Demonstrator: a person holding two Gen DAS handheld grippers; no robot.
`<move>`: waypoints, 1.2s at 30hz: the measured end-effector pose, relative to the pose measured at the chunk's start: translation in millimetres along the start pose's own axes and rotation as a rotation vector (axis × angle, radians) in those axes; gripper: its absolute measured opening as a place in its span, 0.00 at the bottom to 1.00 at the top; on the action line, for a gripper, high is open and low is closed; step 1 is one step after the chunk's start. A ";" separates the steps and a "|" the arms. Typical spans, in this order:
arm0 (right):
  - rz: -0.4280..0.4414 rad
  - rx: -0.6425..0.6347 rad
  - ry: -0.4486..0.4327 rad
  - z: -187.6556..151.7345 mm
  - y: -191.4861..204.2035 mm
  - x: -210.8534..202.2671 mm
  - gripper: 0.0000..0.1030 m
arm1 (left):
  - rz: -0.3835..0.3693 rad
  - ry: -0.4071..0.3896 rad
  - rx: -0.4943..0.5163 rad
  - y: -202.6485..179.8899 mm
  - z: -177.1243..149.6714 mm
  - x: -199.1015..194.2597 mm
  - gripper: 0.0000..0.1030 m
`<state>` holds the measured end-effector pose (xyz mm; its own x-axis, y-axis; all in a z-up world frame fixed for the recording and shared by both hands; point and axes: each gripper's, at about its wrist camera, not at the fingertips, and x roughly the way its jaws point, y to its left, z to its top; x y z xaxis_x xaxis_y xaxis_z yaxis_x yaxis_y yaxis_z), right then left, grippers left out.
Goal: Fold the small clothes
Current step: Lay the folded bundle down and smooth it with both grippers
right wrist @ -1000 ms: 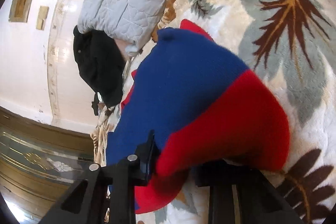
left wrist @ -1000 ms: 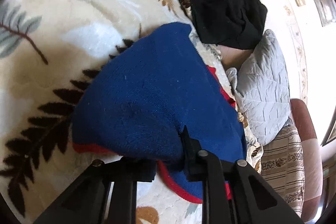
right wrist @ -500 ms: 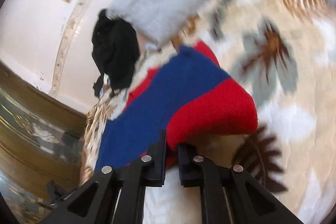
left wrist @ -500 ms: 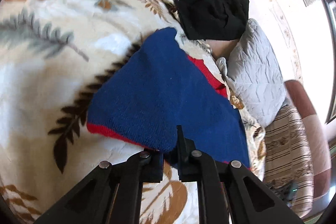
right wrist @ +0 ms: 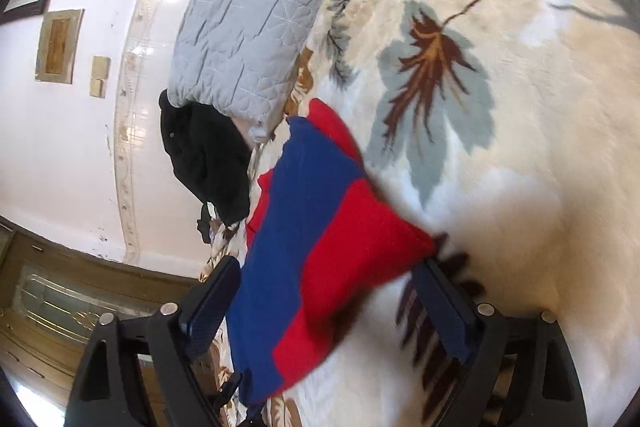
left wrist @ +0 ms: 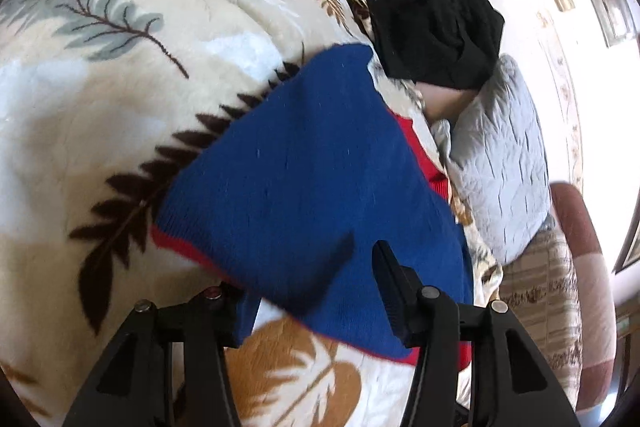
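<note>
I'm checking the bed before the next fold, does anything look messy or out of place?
Mostly tidy. The blue and red knit lies on the leaf blanket with its near edge sagging between the open left gripper fingers. Beyond it, a black garment sits crumpled in a heap against the grey pillow, unfolded.

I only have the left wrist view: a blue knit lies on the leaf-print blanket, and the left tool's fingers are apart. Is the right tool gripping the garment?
Observer: No. The right tool is open, its fingers wide apart, with the near end of the sweater between them, not pinched.
Operator: Is that end all blue as well?
Observer: No. A broad red panel sits beside the blue there.
Operator: Anything beyond the bed on that side?
Observer: A wooden door with patterned glass, below the white wall.
</note>
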<state>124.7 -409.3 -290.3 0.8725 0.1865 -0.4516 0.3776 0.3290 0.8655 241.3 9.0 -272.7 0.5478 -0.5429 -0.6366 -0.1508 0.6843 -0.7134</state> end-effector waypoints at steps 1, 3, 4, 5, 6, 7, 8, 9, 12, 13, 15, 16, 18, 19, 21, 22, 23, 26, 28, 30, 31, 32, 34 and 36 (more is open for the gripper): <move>0.005 -0.006 -0.009 1.2 2.1 4.2 0.86 | -0.003 -0.006 -0.002 0.6 1.5 0.4 0.51; 0.007 -0.022 -0.015 1.8 5.2 10.2 0.81 | -0.009 -0.017 0.005 -3.3 4.2 4.4 0.51; -0.006 -0.032 -0.013 2.3 8.0 17.2 0.79 | -0.009 -0.022 0.009 -4.6 5.1 5.5 0.50; -0.035 -0.043 -0.011 3.0 9.9 24.5 0.74 | -0.009 -0.027 0.016 -5.5 6.1 6.5 0.41; -0.065 -0.055 -0.014 4.1 10.9 31.0 0.64 | -0.006 -0.028 0.024 -6.0 7.0 7.8 0.28; -0.083 -0.059 -0.014 4.9 9.8 34.1 0.55 | -0.002 -0.028 0.030 -6.2 8.6 9.3 0.24; -0.104 -0.054 -0.006 7.4 6.6 40.5 0.41 | -0.005 -0.025 0.031 -5.9 10.7 11.2 0.22; -0.103 -0.040 -0.010 9.2 3.7 43.8 0.39 | -0.011 -0.020 0.033 -4.7 12.6 12.8 0.20; -0.128 -0.105 -0.031 7.0 15.1 43.9 0.36 | -0.019 -0.011 0.037 -4.0 16.9 14.8 0.13; -0.147 -0.166 -0.052 3.4 24.9 40.7 0.35 | -0.023 -0.012 0.042 -4.4 17.4 13.1 0.12; -0.157 -0.246 -0.080 -2.0 39.4 33.3 0.32 | -0.019 -0.025 0.068 -9.1 17.0 7.5 0.11; -0.162 -0.279 -0.094 -5.4 46.3 27.2 0.31 | -0.020 -0.036 0.084 -12.4 16.2 3.2 0.11; -0.189 -0.373 -0.131 -15.3 63.3 13.4 0.28 | -0.026 -0.053 0.105 -16.9 14.6 -5.2 0.10; -0.200 -0.427 -0.142 -22.0 71.5 5.4 0.28 | -0.027 -0.060 0.116 -18.6 13.7 -11.1 0.10; -0.218 -0.502 -0.148 -35.5 82.8 -8.6 0.28 | -0.028 -0.063 0.133 -19.8 10.4 -25.6 0.10; -0.232 -0.527 -0.146 -40.9 85.4 -15.6 0.27 | -0.027 -0.058 0.142 -19.3 8.1 -32.2 0.10; -0.244 -0.532 -0.141 -45.0 85.2 -20.9 0.27 | -0.024 -0.051 0.151 -18.0 5.5 -37.8 0.10; -0.258 -0.480 -0.091 -53.7 67.6 -39.6 0.27 | -0.011 -0.024 0.179 -12.2 -4.7 -50.5 0.10; -0.282 -0.436 -0.046 -60.4 48.2 -49.2 0.28 | 0.011 -0.008 0.215 -5.7 -15.7 -56.1 0.10; -0.324 -0.373 0.029 -62.9 22.9 -50.3 0.30 | 0.049 0.018 0.245 2.5 -25.5 -53.0 0.10; -0.318 -0.334 0.044 -60.5 15.3 -51.1 0.33 | 0.062 0.026 0.243 7.1 -27.6 -50.7 0.11; -0.295 -0.272 0.057 -55.9 7.6 -56.2 0.37 | 0.065 0.048 0.215 15.3 -27.2 -45.5 0.12; -0.294 -0.193 0.048 -47.6 3.6 -72.4 0.55 | 0.058 0.075 0.179 21.7 -23.3 -40.5 0.19; -0.271 -0.165 -0.007 -42.2 5.5 -98.2 0.59 | 0.044 0.079 0.145 25.6 -18.4 -39.8 0.32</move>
<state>28.1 -386.7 -250.3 0.7493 0.0651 -0.6590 0.5419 0.5117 0.6667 200.5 39.1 -271.0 0.4759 -0.5439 -0.6911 -0.0493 0.7681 -0.6384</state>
